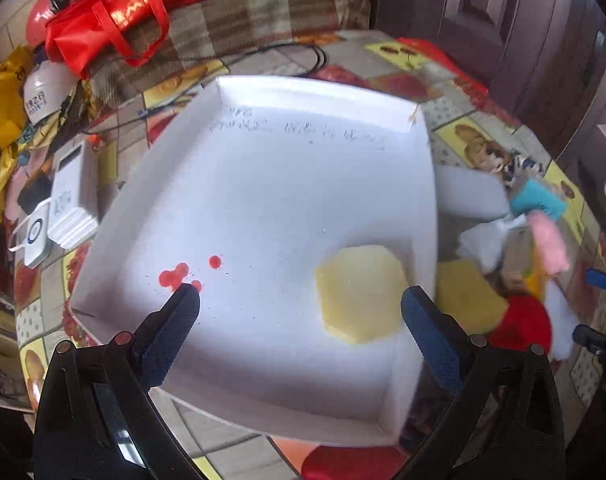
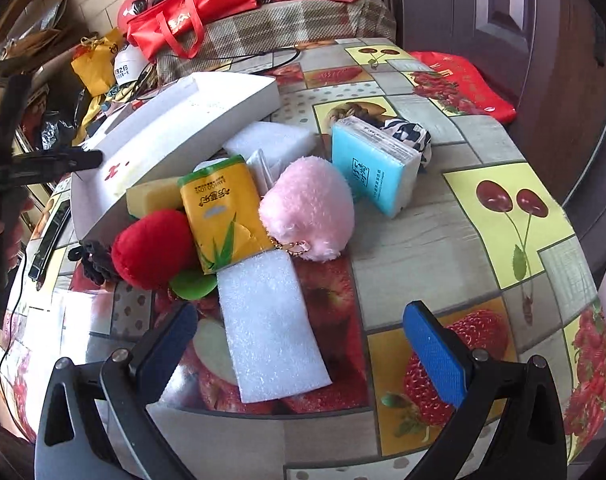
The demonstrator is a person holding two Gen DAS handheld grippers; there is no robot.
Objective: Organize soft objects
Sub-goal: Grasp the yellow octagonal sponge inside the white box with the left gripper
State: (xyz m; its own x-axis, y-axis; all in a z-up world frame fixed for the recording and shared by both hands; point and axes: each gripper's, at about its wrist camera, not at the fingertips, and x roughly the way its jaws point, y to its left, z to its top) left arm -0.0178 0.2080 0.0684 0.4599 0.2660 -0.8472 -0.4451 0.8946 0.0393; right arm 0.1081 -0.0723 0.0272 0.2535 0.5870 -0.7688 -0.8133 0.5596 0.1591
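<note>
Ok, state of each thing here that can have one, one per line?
left gripper: open, empty, over the box
right gripper: open, empty, above the foam sheet
white box: open-topped, one item inside
yellow sponge: lying flat in the box
foam sheet: flat on the table
pink plush: on the table, outside the box

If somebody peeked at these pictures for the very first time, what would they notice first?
Probably the fluffy pink plush ball in the middle of the pile on the fruit-patterned tablecloth, with the red plush strawberry and yellow tissue pack to its left. Next, the big white box under the open left gripper, holding one yellow sponge and red spots.
</note>
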